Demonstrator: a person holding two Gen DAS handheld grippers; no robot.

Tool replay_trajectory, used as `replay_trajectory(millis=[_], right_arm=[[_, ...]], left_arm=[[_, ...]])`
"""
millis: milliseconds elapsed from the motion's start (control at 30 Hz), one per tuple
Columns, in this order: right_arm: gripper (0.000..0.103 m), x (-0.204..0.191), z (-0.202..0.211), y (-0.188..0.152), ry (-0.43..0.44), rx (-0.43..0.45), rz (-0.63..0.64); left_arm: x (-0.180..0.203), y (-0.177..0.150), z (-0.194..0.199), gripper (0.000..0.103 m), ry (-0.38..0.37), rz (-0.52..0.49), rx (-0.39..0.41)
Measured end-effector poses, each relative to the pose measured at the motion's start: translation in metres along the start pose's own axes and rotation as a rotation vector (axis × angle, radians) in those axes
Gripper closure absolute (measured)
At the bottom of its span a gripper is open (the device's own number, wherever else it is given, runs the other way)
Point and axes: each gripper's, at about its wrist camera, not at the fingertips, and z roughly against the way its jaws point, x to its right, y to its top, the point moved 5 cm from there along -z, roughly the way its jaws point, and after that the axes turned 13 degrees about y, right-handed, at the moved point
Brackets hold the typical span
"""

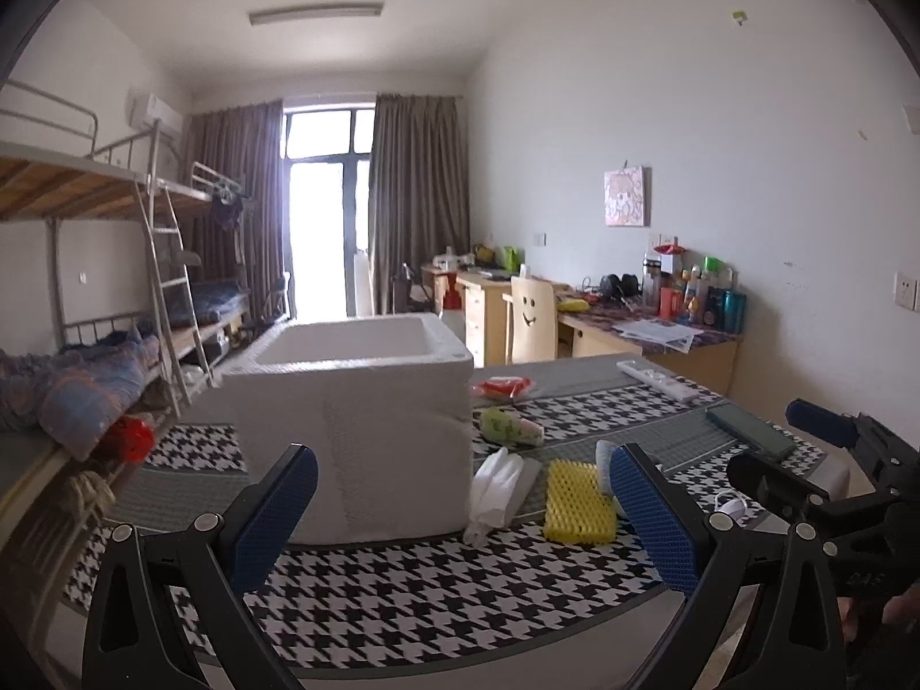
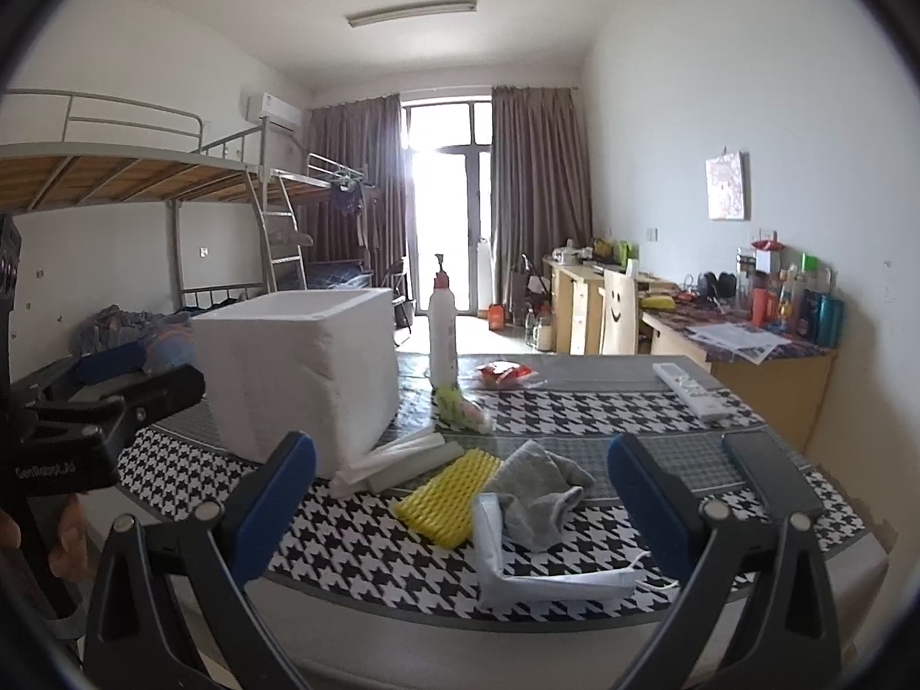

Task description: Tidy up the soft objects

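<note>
A white foam box [image 1: 356, 420] [image 2: 299, 368] stands open-topped on the houndstooth table [image 1: 402, 592] [image 2: 368, 523]. Right of it lie a folded white cloth [image 1: 500, 489] [image 2: 397, 460], a yellow foam net [image 1: 578, 503] [image 2: 451, 494], a grey sock [image 2: 540, 489], a white face mask [image 2: 546, 563], a green-white soft pouch [image 1: 509, 425] [image 2: 463, 408] and a red packet [image 1: 503, 386] [image 2: 506, 374]. My left gripper [image 1: 463, 512] hangs open above the table's near edge, facing the box. My right gripper [image 2: 463, 506] is open too, with the net, sock and mask lying between its fingers' line of sight.
A white pump bottle [image 2: 443, 339] stands behind the box. A remote [image 1: 658, 379] [image 2: 693, 388] and a dark phone [image 1: 750, 431] [image 2: 770, 474] lie at the table's right. Bunk beds [image 1: 86, 310] fill the left side, desks [image 1: 650, 339] line the right wall.
</note>
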Motion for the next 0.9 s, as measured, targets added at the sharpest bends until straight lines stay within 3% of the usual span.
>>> replay_trajectory(millis=[433,700,900], right_arm=[[0.001,0.026,-0.017,-0.009,-0.033,-0.061,-0.040],[0.001,0.039,-0.027,-0.015,-0.039,-0.092,-0.063],[0.001,0.051,-0.033,-0.019,-0.041,-0.109,-0.087]], left_arm=[[0.023,-0.010,-0.028,0.001,-0.066,-0.066,-0.074],[0.035,-0.017,-0.048,0.001,-0.061,-0.113,-0.117],[0.047,-0.017,-0.060,0.001,-0.111,-0.126,-0.143]])
